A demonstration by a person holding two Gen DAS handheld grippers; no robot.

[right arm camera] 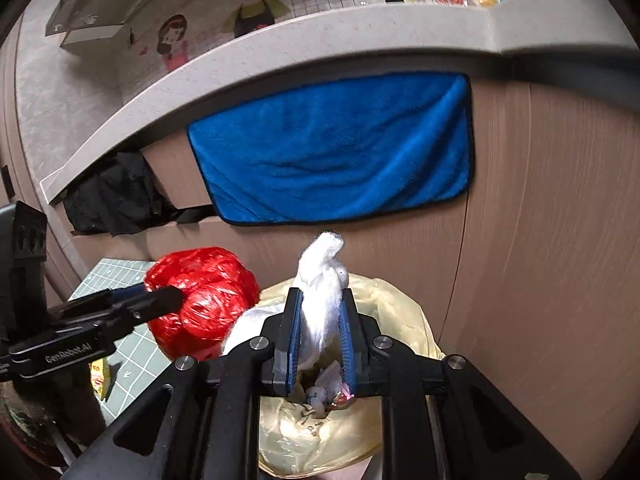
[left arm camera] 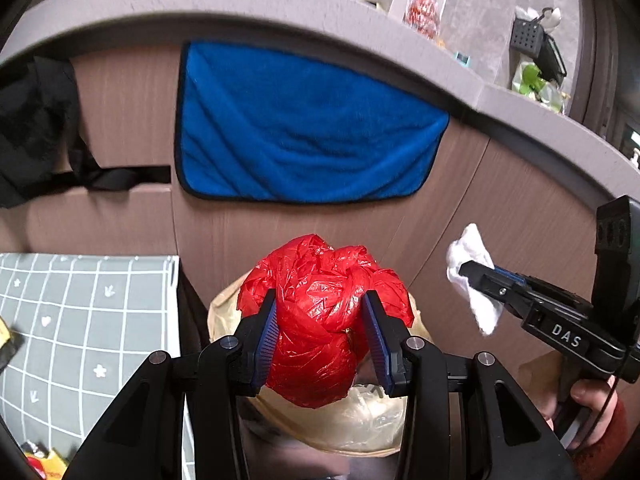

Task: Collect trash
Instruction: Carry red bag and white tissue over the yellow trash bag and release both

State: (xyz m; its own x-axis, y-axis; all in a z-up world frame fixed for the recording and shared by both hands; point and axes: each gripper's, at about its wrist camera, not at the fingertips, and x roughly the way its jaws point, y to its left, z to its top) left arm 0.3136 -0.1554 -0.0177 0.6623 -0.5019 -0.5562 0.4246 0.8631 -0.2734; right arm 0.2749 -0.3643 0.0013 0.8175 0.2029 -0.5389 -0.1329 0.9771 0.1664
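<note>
My left gripper [left arm camera: 320, 332] is shut on a crumpled red plastic bag [left arm camera: 320, 320], held above the bin lined with a yellowish bag [left arm camera: 348, 424]. The red bag also shows in the right wrist view [right arm camera: 204, 292], with the left gripper [right arm camera: 160, 298] on it. My right gripper [right arm camera: 318, 332] is shut on a white tissue wad [right arm camera: 322, 284], held over the same lined bin [right arm camera: 384, 304], which has scraps inside. In the left wrist view the right gripper [left arm camera: 476, 272] holds the tissue [left arm camera: 472, 272] to the right of the red bag.
A blue towel [left arm camera: 304, 128] hangs on the brown cabinet front under a grey counter [left arm camera: 200, 0]. A grey grid-pattern mat [left arm camera: 80, 332] lies at the left. Black cloth [left arm camera: 32, 128] hangs at the far left. Bottles and clutter stand on the counter [left arm camera: 424, 12].
</note>
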